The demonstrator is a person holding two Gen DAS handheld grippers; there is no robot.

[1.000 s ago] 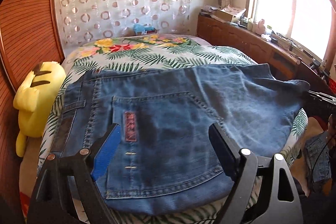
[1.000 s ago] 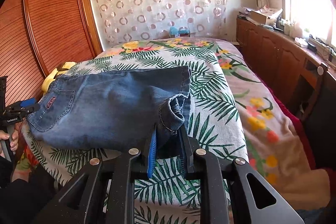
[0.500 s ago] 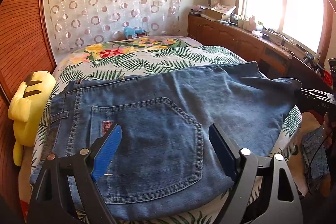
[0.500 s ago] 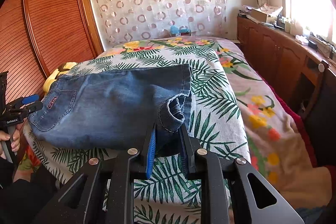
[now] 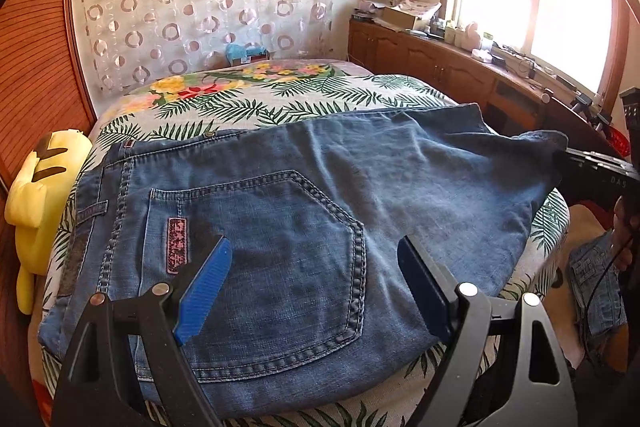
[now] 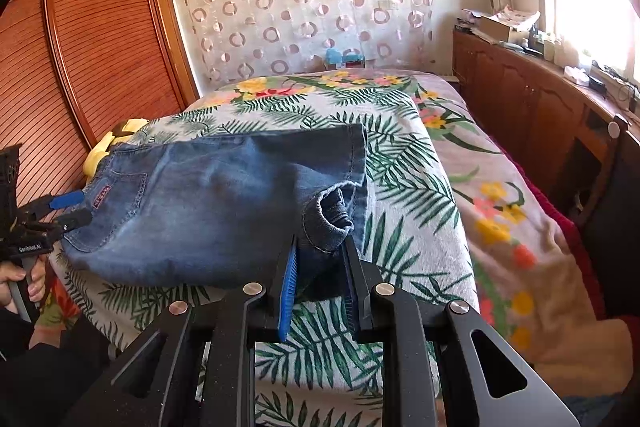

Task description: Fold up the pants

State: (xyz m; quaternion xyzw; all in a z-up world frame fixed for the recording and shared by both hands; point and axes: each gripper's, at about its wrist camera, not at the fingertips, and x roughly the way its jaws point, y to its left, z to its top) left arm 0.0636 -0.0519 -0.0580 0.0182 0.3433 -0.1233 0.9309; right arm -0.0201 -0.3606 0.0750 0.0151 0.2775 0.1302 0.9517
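Left wrist view: black left gripper (image 5: 314, 281), blue pads gaping wide and empty, now lifting back off the folded blue denim pants (image 5: 304, 211) mid-frame on the palm-print bedspread (image 5: 248, 107). Lower centre of right view: right gripper (image 6: 320, 267) pinching the leg cuff; fold apparently holding.

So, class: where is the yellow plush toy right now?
In the left wrist view the yellow plush toy sits at the far left, wedged between the bed edge and the wooden slatted wardrobe, beside the jeans waistband.

The right gripper (image 6: 320, 269) pinches the rolled hem of the folded jeans (image 6: 224, 211). They lie on a palm-leaf bedspread (image 6: 408, 195). The left gripper (image 6: 68, 209) hovers spread at the waistband end.
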